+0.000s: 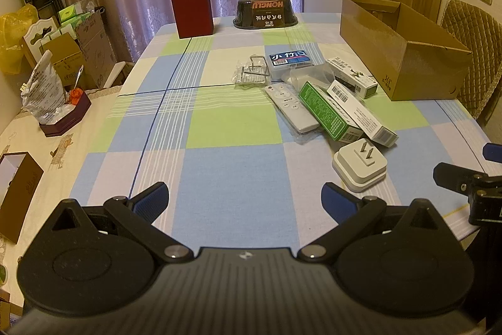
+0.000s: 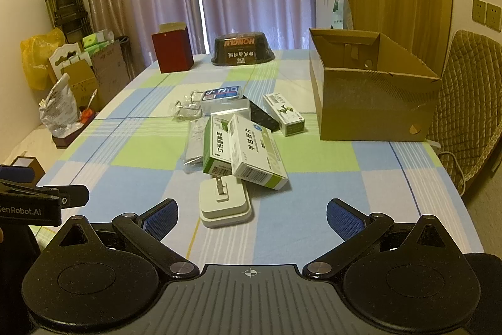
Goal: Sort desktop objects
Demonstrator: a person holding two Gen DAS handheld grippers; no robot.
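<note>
A pile of small items lies on the checked tablecloth: a white plug adapter [image 1: 359,167] [image 2: 224,204], a green medicine box [image 1: 326,112] [image 2: 216,145], a white medicine box [image 1: 360,112] [image 2: 255,151], a white remote [image 1: 290,107] [image 2: 196,140], a blue-labelled case [image 1: 290,60] [image 2: 221,94] and a bag of metal hooks [image 1: 252,74] [image 2: 186,109]. An open cardboard box [image 1: 404,46] [image 2: 370,87] stands to their right. My left gripper [image 1: 244,201] is open over bare cloth, left of the adapter. My right gripper [image 2: 252,218] is open just short of the adapter. Both are empty.
A dark red box [image 1: 193,11] [image 2: 172,51] and a black HONGLU tub [image 1: 265,11] [image 2: 241,49] stand at the table's far end. A quilted chair [image 2: 464,102] sits right of the table. Boxes and bags crowd the floor and side surface on the left [image 1: 53,74].
</note>
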